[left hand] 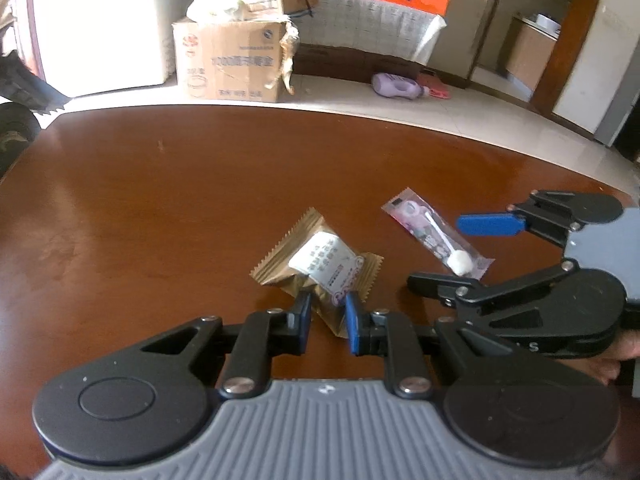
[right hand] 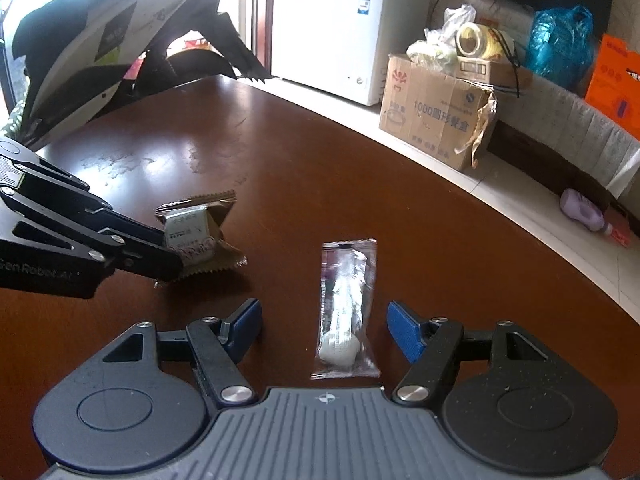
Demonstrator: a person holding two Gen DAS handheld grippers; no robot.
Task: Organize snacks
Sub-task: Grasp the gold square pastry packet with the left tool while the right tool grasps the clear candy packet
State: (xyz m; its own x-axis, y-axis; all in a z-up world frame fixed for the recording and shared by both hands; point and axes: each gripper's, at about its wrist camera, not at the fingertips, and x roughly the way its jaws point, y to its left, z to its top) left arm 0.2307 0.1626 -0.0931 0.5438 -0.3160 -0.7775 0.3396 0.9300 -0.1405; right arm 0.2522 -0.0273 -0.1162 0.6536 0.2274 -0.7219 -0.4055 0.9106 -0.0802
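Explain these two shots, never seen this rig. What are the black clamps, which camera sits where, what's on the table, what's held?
They are hand-held two-finger grippers, one per hand, each carrying a fisheye camera that looks along its fingers. In the left camera's view the left gripper is shut on a gold snack packet. In the right camera's view the right gripper is open, its fingers either side of a clear lollipop packet that lies flat and unheld on the brown table. Each gripper also shows in the other's view.

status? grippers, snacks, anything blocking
Left gripper shut on gold packet, packet's far edge on table. Right gripper open, astride clear packet, pads not touching. Nothing in the way.
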